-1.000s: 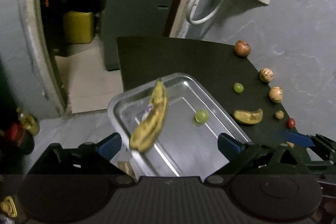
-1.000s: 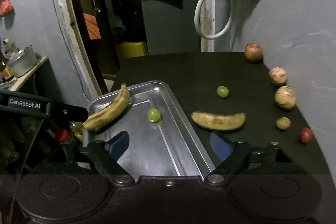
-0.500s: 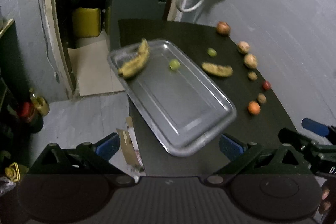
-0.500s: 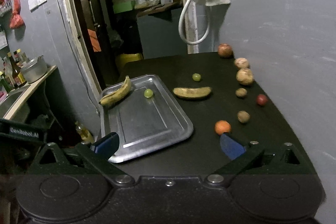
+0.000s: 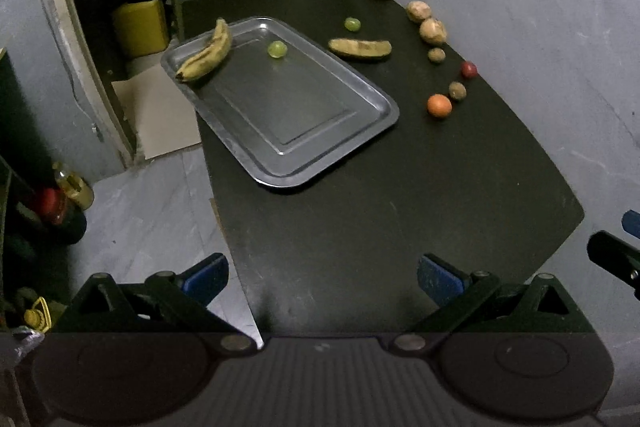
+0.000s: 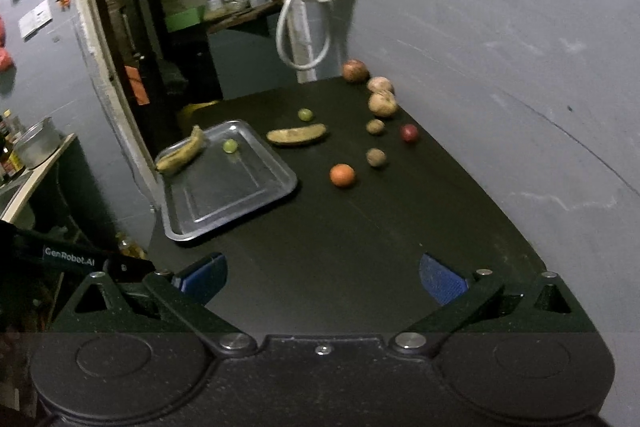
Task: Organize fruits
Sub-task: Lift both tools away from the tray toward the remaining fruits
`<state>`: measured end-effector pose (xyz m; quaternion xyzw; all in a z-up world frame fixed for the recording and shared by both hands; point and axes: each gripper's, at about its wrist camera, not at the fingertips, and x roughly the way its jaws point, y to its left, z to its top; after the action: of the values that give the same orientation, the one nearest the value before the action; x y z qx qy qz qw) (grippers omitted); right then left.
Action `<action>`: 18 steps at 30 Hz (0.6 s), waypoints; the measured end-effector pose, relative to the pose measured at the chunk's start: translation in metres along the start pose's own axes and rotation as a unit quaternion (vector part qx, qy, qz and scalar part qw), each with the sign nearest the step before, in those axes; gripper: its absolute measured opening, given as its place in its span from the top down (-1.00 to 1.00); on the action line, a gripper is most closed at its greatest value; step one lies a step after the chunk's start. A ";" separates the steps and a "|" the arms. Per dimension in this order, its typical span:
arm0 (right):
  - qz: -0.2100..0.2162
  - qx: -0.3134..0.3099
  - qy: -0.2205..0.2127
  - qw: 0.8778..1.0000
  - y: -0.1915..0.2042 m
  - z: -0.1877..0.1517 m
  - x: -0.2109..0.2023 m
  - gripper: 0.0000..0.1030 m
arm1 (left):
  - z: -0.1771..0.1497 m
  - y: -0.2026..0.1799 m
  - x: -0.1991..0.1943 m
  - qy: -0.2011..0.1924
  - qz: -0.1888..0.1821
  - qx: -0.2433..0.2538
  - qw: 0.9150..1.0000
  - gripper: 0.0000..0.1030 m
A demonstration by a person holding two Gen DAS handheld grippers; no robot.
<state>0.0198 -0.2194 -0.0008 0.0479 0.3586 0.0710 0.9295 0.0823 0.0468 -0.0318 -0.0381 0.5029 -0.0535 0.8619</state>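
A metal tray (image 5: 360,131) (image 6: 276,195) lies on the black table (image 5: 380,219) at its left side. In it are a banana (image 5: 206,53) (image 6: 182,151) on the far rim and a green grape (image 5: 277,49) (image 6: 230,145). Beside the tray lie a second banana (image 5: 360,47) (image 6: 296,135), a green grape (image 5: 352,24) (image 6: 305,114), an orange (image 5: 439,105) (image 6: 342,175) and several brown and red fruits along the wall. My left gripper (image 5: 320,275) and right gripper (image 6: 322,273) are both open, empty and held back near the table's front edge.
A grey wall (image 6: 500,47) borders the table on the right. A doorway with a yellow container (image 5: 140,27) and shelves is behind the table. Bottles (image 5: 68,191) stand on the floor at the left. A white hose (image 6: 304,35) and cloth hang on the wall.
Both grippers have pulled back from the tray toward the table's front edge. The banana now rests on the tray's far rim, where a second ago it was just in front of the left gripper.
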 end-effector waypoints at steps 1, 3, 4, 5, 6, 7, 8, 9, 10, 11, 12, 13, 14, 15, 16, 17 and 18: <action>-0.007 0.006 0.001 1.000 -0.002 0.000 0.001 -0.98 | 0.001 -0.001 0.001 0.002 0.000 0.005 1.000 -0.99; -0.018 0.016 0.002 1.000 -0.005 0.003 0.003 -0.99 | 0.006 -0.002 0.004 0.004 -0.003 0.012 1.000 -0.99; -0.024 0.021 0.001 0.999 -0.006 0.005 0.005 -0.99 | 0.009 -0.002 0.006 0.004 -0.007 0.014 1.000 -0.99; -0.029 0.024 -0.002 0.999 -0.007 0.007 0.007 -0.99 | 0.011 -0.003 0.007 0.004 -0.010 0.017 1.000 -0.99; -0.033 0.028 -0.003 0.999 -0.008 0.010 0.010 -0.99 | 0.014 -0.002 0.008 0.002 -0.013 0.020 1.000 -0.99; -0.038 0.031 -0.004 0.999 -0.007 0.012 0.014 -0.99 | 0.017 -0.002 0.009 -0.002 -0.017 0.025 1.000 -0.99; -0.043 0.035 -0.002 0.998 -0.006 0.014 0.018 -0.99 | 0.019 -0.002 0.011 -0.004 -0.021 0.032 0.999 -0.99; -0.047 0.038 0.001 0.998 -0.004 0.016 0.023 -0.99 | 0.023 -0.001 0.013 -0.004 -0.025 0.039 0.999 -0.99; -0.051 0.041 0.002 0.998 -0.003 0.018 0.029 -0.99 | 0.027 0.001 0.015 -0.003 -0.028 0.043 0.999 -0.99; -0.056 0.043 0.003 0.998 0.000 0.021 0.034 -0.99 | 0.029 0.004 0.017 -0.003 -0.029 0.045 0.999 -0.99; -0.062 0.043 0.001 0.997 0.003 0.022 0.037 -0.99 | 0.033 0.007 0.019 -0.004 -0.030 0.046 0.998 -0.99; -0.070 0.044 -0.002 0.997 0.006 0.023 0.040 -0.99 | 0.036 0.011 0.023 -0.004 -0.031 0.049 0.998 -0.99; -0.078 0.047 -0.005 0.996 0.010 0.023 0.044 -0.99 | 0.038 0.013 0.026 -0.003 -0.033 0.052 0.998 -0.99; -0.085 0.051 -0.008 0.995 0.014 0.021 0.047 -0.99 | 0.040 0.016 0.031 0.000 -0.036 0.056 0.998 -0.99; -0.087 0.053 -0.009 0.995 0.016 0.019 0.051 -0.99 | 0.041 0.019 0.036 0.005 -0.039 0.061 0.997 -0.99; -0.088 0.055 -0.005 0.995 0.018 0.017 0.055 -0.99 | 0.040 0.021 0.040 0.009 -0.042 0.066 0.997 -0.99; -0.090 0.057 0.004 0.994 0.021 0.017 0.059 -0.99 | 0.040 0.024 0.045 0.011 -0.046 0.071 0.996 -0.99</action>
<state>0.0727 -0.1895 -0.0239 0.0678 0.3688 -0.0331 0.9264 0.1398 0.0653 -0.0536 0.0004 0.5052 -0.1288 0.8533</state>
